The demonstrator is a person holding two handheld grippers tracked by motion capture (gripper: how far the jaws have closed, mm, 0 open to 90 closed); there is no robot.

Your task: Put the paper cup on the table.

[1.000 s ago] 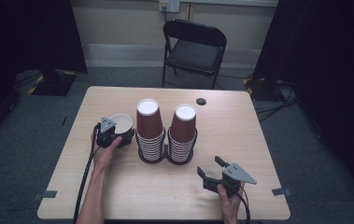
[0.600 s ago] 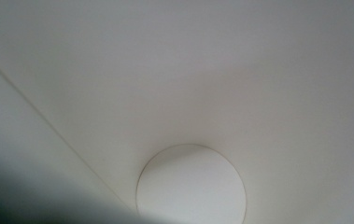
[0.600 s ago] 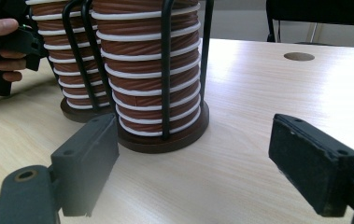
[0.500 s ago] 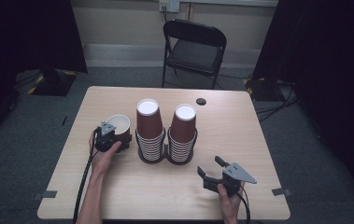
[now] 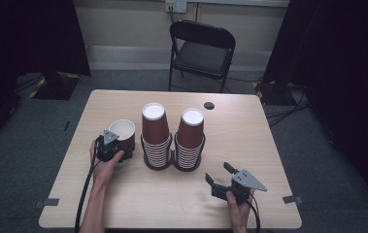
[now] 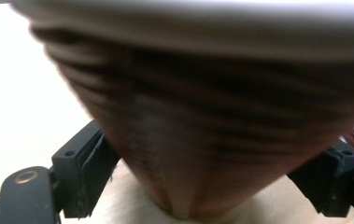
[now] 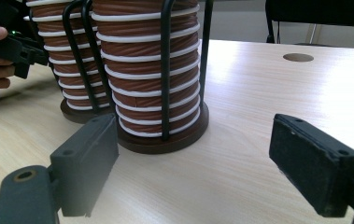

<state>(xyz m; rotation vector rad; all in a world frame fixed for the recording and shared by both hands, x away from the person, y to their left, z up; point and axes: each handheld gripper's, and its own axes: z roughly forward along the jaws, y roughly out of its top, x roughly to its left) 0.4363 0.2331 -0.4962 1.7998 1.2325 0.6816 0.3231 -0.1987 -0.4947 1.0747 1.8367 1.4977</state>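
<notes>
A brown paper cup (image 5: 122,132) stands rim up with its white inside showing, on the left part of the table (image 5: 123,194). My left gripper (image 5: 125,149) is shut on its lower wall. In the left gripper view the cup (image 6: 212,107) sits between both pads (image 6: 86,172), which have just been closing on it. Two stacks of upturned brown cups, the left stack (image 5: 155,136) and the right stack (image 5: 190,138), stand in wire holders at mid table. My right gripper (image 5: 218,175) rests open near the front right, and its own view (image 7: 193,154) faces the right stack (image 7: 151,70).
A black folding chair (image 5: 203,48) stands beyond the far table edge. A dark round hole (image 5: 209,105) marks the tabletop behind the stacks. The left hand with its gripper (image 7: 11,49) appears at the far left of the right gripper view.
The left gripper has drawn in slightly against the cup's base. The cup, the stacks and the right gripper stay where they were.
</notes>
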